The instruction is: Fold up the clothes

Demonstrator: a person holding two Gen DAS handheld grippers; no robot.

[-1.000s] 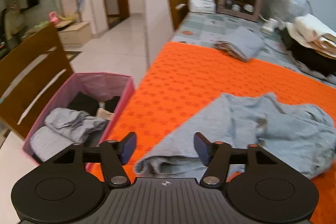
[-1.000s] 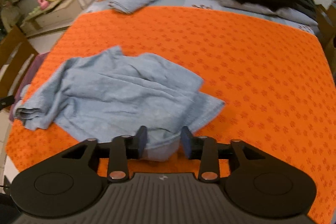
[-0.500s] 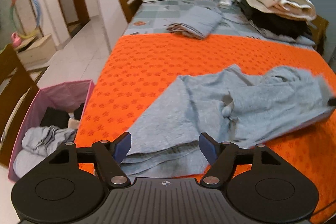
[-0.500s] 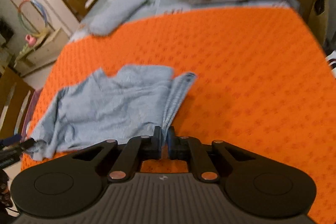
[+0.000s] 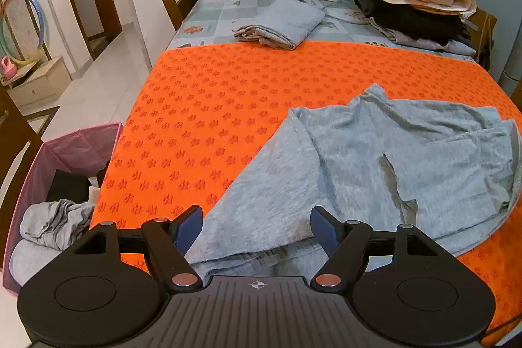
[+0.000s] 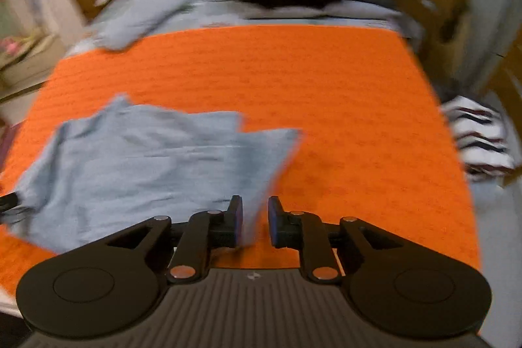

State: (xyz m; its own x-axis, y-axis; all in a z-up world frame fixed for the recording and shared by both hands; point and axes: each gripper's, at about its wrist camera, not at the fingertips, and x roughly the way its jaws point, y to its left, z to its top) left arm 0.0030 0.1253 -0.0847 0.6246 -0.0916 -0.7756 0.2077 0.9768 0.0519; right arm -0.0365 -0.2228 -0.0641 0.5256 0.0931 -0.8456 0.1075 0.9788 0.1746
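A grey garment (image 5: 375, 165) lies partly spread and rumpled on the orange mat (image 5: 228, 93). My left gripper (image 5: 256, 229) is open, its fingers straddling the garment's near left edge. In the blurred right wrist view the garment (image 6: 146, 165) lies at the left of the orange mat (image 6: 326, 93). My right gripper (image 6: 255, 222) is open with a narrow gap, and the garment's near right edge runs between its fingers.
A folded grey garment (image 5: 280, 23) and a stack of folded clothes (image 5: 414, 5) lie at the table's far end. A pink basket (image 5: 62, 181) holding clothes stands on the floor at the left. A striped cloth (image 6: 479, 142) lies off the table's right edge. Wooden chairs stand around.
My right gripper was shut on the garment's edge and pulled it rightward, spreading it; now its jaws have parted. My left gripper stayed open and swung to face the table more squarely.
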